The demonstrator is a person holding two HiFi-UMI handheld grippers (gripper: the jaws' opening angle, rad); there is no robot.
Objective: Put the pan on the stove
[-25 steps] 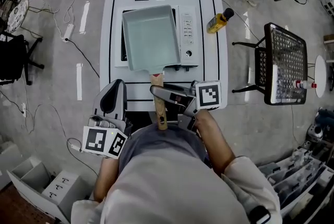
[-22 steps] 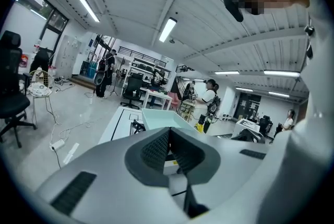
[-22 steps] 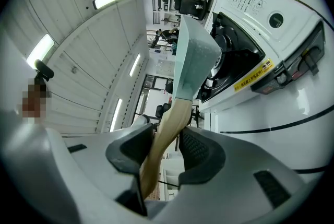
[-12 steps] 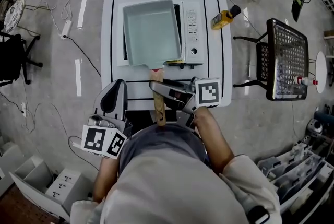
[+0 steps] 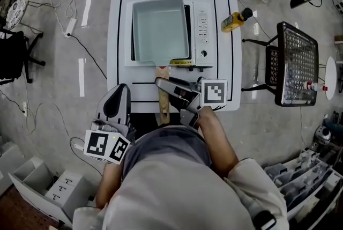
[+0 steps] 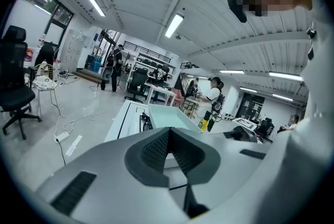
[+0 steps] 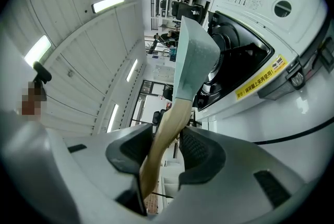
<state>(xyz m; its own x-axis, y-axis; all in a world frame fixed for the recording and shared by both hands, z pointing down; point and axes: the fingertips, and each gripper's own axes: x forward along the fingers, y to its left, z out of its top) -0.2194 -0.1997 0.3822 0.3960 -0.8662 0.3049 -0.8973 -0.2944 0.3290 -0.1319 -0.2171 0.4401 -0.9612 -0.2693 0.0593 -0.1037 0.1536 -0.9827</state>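
Clamping the pale wooden handle (image 5: 163,108) of the light blue-green rectangular metal pan (image 5: 161,30), the right hand-held gripper (image 5: 165,86) holds the pan over the white single-burner stove (image 5: 202,25) at the middle of the white desk (image 5: 120,20). Whether the pan touches the burner cannot be made out. The left hand-held gripper (image 5: 118,99) hangs at the desk's near left corner, its jaws together and empty. A yellow bottle with a black cap (image 5: 235,20) lies at the right edge.

Ceiling strip lights (image 6: 175,25) glare brightly; both gripper views warp at edges.
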